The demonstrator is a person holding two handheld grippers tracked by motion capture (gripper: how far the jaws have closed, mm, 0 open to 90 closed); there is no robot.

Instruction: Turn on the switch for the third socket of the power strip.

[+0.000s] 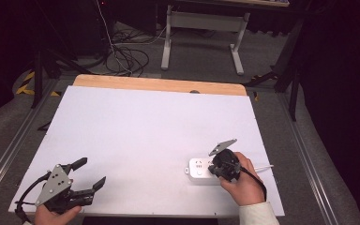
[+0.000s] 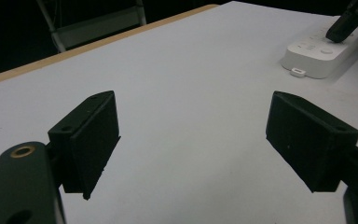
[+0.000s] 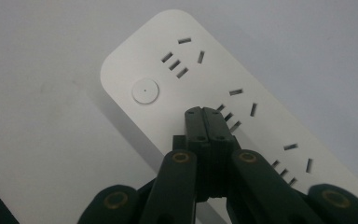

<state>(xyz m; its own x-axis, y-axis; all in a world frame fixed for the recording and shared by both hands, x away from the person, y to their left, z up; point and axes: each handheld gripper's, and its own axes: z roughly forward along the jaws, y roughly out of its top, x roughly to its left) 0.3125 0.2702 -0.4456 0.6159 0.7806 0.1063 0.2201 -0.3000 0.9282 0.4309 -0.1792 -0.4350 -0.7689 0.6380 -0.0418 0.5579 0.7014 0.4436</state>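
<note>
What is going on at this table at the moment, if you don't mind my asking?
A person is working with two hand-held grippers at a white table. The right gripper has its jaws closed together and is lowered over a white power strip, its tips by the middle set of sockets, near the round button. The left gripper is wide open with nothing in it, near the table's front left corner.

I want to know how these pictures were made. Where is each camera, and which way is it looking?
High view: above the person's side, looking forward and down on the table; both hands and grippers show.
Left gripper view: rides on the left gripper, looking across the table between its open jaws.
Right gripper view: rides on the right gripper, looking down its closed jaws.
All three share the white power strip.
</note>
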